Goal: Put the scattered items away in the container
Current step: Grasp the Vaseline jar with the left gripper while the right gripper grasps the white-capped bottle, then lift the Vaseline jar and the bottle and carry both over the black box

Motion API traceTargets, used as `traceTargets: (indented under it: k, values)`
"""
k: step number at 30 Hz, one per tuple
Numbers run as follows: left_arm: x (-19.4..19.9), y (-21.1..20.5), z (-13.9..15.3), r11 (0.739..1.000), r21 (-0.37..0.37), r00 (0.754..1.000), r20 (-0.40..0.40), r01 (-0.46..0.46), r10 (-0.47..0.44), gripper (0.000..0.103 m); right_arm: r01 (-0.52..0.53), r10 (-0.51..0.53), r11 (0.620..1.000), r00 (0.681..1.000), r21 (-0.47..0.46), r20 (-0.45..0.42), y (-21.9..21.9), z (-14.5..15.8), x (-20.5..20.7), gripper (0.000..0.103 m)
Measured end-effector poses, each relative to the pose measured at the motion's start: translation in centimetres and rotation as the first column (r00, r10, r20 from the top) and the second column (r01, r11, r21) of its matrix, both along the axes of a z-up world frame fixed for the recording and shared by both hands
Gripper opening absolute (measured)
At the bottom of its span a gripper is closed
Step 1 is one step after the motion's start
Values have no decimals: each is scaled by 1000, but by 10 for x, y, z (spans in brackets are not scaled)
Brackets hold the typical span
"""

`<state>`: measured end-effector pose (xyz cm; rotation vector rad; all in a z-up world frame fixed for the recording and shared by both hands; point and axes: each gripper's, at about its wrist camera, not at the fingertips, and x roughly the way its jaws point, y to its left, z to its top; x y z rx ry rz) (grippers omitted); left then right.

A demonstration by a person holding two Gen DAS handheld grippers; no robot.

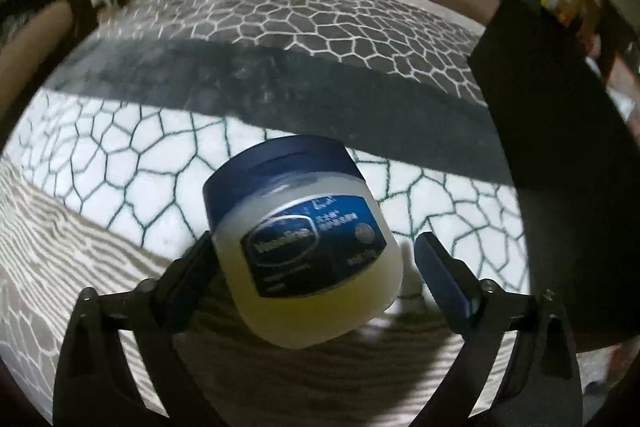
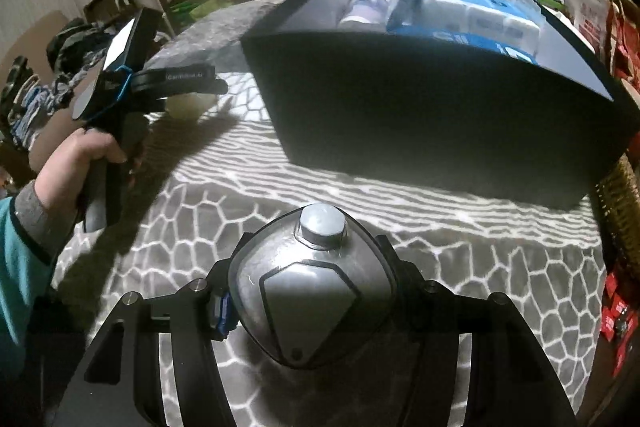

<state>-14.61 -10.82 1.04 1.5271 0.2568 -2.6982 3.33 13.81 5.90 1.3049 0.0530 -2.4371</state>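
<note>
Left tool (image 1: 312, 267): jaws apart around a Vaseline jar (image 1: 300, 243) (blue lid, pale yellow contents, tilted). The left pad (image 1: 196, 267) lies against the jar's side; the right pad (image 1: 440, 279) stands clear of it with a visible gap. Jar sits over a patterned blanket (image 1: 120, 155) with a cell-like grey and white print. Right tool (image 2: 312, 291): clamped on a clear bottle (image 2: 312, 287) with a silver cap, cap pointing away from the camera. Black container (image 2: 400, 115) stands on the blanket beyond the bottle, open top, already holding tissue packs (image 2: 480, 15) and a white canister (image 2: 366, 7). A hand (image 2: 76, 159) grips the left tool's handle.
</note>
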Motion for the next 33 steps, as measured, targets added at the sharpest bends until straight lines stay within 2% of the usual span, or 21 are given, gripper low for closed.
traceTargets:
  k: [1,5,9,13,17,20,23,26,31,33]
  values:
    - [1,1,0,999,-32,1000,-12,-9,9,77,3,-3,1000,1000,1,1,1,-2,-1,60]
    - [4,-3,1,1000,-9,1000,-27,-7,7,77,3,-3,1000,1000,-7,-14,4,-5,-4,60]
    - [12,-14,7,996,85,1000,-24,9,-7,76,-3,3,1000,1000,-8,-22,2,-3,-3,60]
    - [25,-21,11,992,128,1000,-13,15,-13,76,-13,13,1000,1000,-14,6,2,-7,-7,61]
    - [48,-20,9,993,91,997,7,71,-72,76,10,-9,1000,1000,-24,15,5,-15,-7,75]
    - [70,-21,7,991,45,992,18,124,-125,76,6,-6,999,1000,-32,18,8,-17,-2,76]
    - [88,-28,8,988,77,990,32,133,-136,76,16,-16,999,1000,-48,16,14,-21,6,80]
    - [106,-27,8,988,69,989,43,140,-143,76,12,-11,999,1000,-52,15,15,-26,11,80]
    - [113,-12,7,989,1,988,35,149,-149,77,8,-10,999,999,-32,-48,8,-27,10,80]
    - [111,-10,6,992,0,992,19,125,-125,83,15,-17,1000,997,-23,-74,5,-26,10,80]
